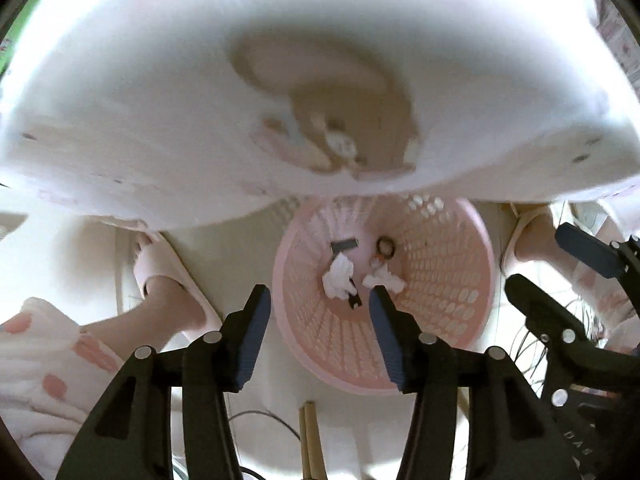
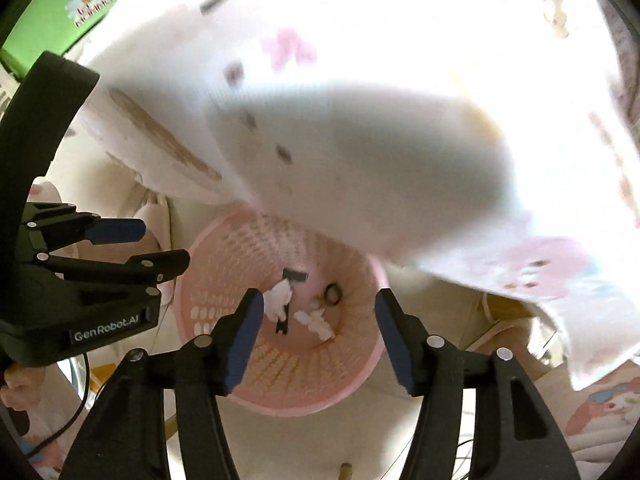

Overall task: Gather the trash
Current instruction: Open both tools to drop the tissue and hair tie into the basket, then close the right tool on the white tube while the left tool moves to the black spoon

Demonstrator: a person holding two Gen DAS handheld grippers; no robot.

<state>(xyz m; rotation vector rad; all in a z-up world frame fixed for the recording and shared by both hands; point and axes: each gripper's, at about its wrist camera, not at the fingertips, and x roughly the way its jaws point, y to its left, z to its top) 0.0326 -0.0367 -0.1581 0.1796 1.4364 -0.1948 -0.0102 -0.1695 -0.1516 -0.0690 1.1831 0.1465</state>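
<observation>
Fingers of left gripper (image 1: 320, 330) and right gripper (image 2: 320, 334) spread, basket (image 1: 448, 280), green daisy fabric (image 2: 68, 20) right view only

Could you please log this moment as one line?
left tongs: open, empty | right tongs: open, empty | pink basket: holds tissue wads, black scraps | cloth: overhanging

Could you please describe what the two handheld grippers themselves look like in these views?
Both are black plastic. The left gripper and the right gripper each have two angular fingers faced with dark blue pads, joined by silver round pivot pins. White "GenRobot.AI" lettering marks the left gripper's body, and thin black cables trail below it.
</observation>
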